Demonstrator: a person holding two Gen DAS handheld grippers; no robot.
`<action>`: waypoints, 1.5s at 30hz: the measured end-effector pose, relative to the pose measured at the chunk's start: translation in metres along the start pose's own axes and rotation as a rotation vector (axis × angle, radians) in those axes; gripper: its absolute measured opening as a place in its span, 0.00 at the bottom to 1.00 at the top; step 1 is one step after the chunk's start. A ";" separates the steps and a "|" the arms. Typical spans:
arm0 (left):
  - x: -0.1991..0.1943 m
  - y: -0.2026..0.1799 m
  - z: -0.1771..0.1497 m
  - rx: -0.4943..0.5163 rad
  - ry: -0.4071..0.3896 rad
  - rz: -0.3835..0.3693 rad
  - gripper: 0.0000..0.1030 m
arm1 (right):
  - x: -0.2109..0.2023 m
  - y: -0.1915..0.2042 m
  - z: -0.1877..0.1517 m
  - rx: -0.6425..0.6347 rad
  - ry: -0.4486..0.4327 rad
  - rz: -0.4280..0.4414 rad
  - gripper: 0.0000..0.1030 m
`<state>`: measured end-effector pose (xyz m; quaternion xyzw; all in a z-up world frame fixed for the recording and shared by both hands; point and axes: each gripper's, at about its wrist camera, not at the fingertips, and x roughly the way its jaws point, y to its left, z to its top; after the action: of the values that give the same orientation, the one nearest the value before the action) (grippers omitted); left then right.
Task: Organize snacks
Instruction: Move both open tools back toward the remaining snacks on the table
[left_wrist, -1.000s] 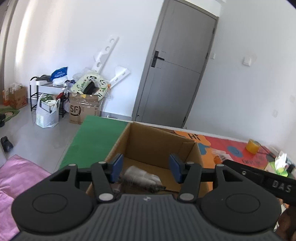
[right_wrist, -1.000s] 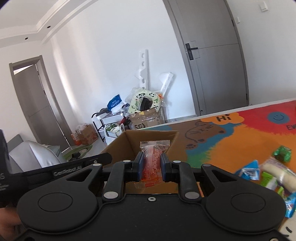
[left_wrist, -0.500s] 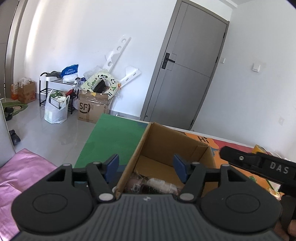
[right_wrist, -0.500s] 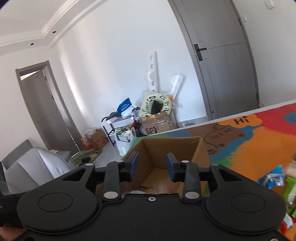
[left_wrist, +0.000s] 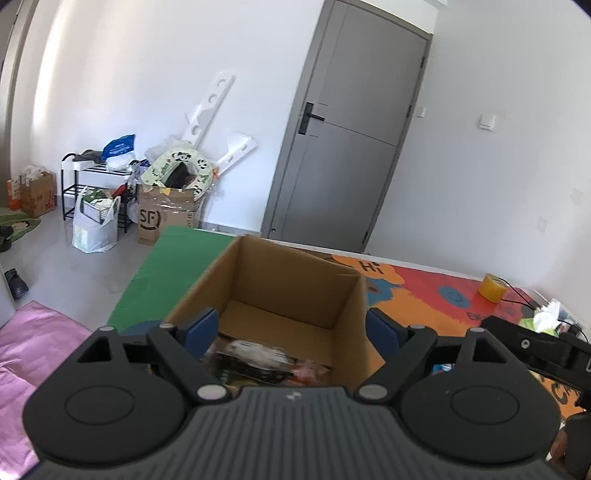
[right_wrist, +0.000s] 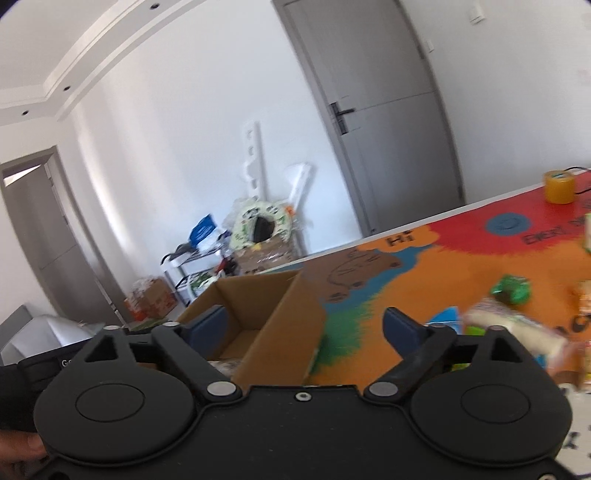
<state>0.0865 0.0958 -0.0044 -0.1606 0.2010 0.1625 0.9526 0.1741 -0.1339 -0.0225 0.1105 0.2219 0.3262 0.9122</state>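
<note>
Both empty grippers, left (left_wrist: 291, 328) and right (right_wrist: 304, 326), spread wider over the box (left_wrist: 295, 280), snacks (right_wrist: 513, 326) beside.

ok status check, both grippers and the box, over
Left hand-held gripper open, empty, over brown cardboard box. Right hand-held gripper open, empty. Wrapped snacks in box; more loose on colourful mat. Nothing in the way.

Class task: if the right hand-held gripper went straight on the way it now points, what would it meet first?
Probably the near right corner of the cardboard box, which sits between the open fingers of the right hand-held gripper; depth is unclear.
</note>
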 end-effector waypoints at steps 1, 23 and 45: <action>-0.001 -0.005 0.000 0.006 -0.001 -0.011 0.84 | -0.005 -0.004 0.000 -0.001 -0.008 -0.014 0.96; -0.019 -0.097 -0.026 0.134 0.051 -0.173 0.89 | -0.092 -0.092 -0.009 0.064 -0.035 -0.218 1.00; 0.005 -0.141 -0.061 0.201 0.109 -0.266 0.89 | -0.106 -0.153 -0.032 0.131 -0.014 -0.300 0.99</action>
<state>0.1232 -0.0518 -0.0258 -0.0985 0.2445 0.0054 0.9646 0.1694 -0.3173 -0.0688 0.1373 0.2504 0.1704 0.9431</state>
